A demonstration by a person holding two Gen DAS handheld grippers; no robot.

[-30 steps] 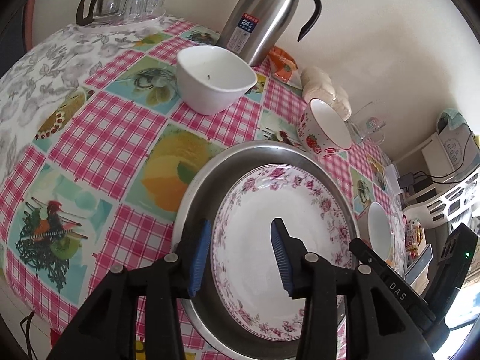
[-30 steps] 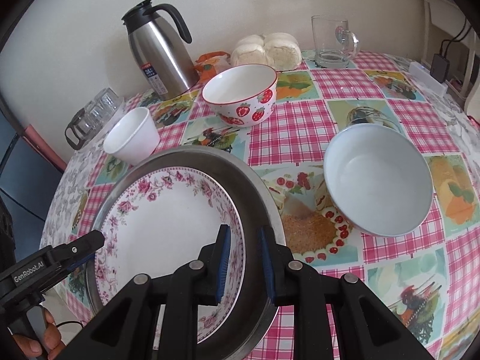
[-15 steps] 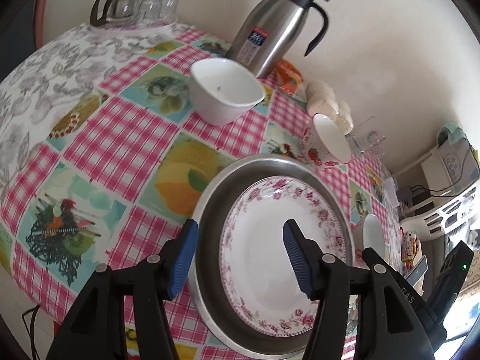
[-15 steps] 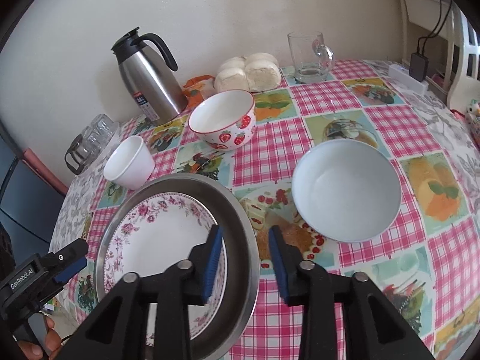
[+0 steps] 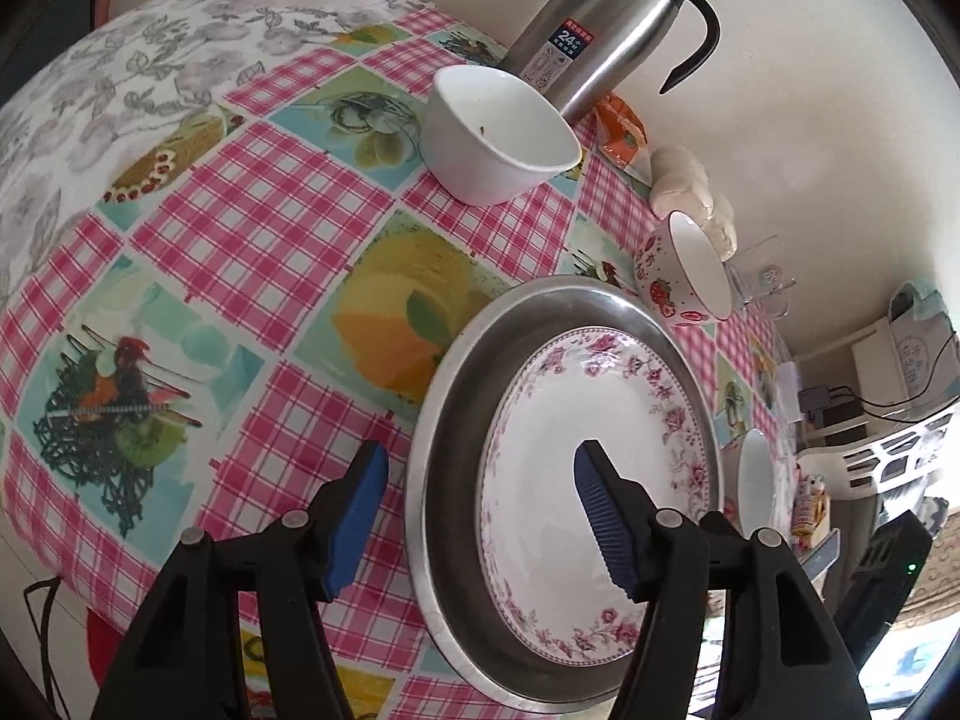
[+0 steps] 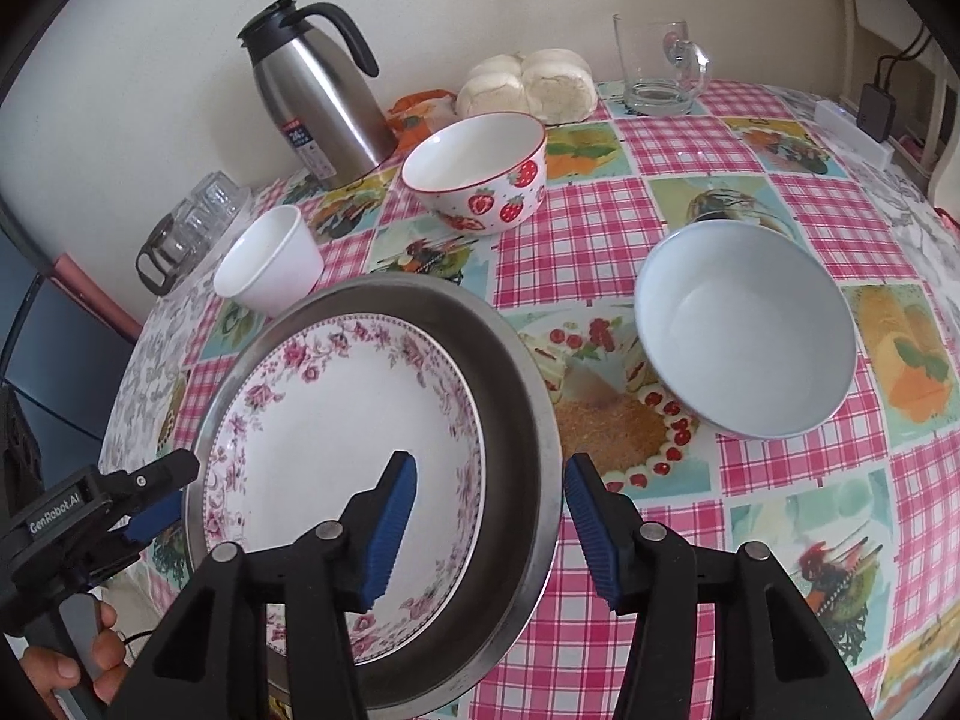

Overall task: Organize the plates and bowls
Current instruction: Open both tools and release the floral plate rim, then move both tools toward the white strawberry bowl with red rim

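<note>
Floral plate [image 6: 336, 420] lies in round steel tray [image 6: 516, 396]; both grippers' jaws just spread, gripping nothing.

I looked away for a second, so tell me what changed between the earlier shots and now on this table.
Both grippers let go: the left gripper and right gripper have just been opening, their jaws now apart either side of the steel pan's rim, pads off it. The floral plate lies in the pan as before; the strawberry bowl, white cup and pale bowl kept their places.
</note>
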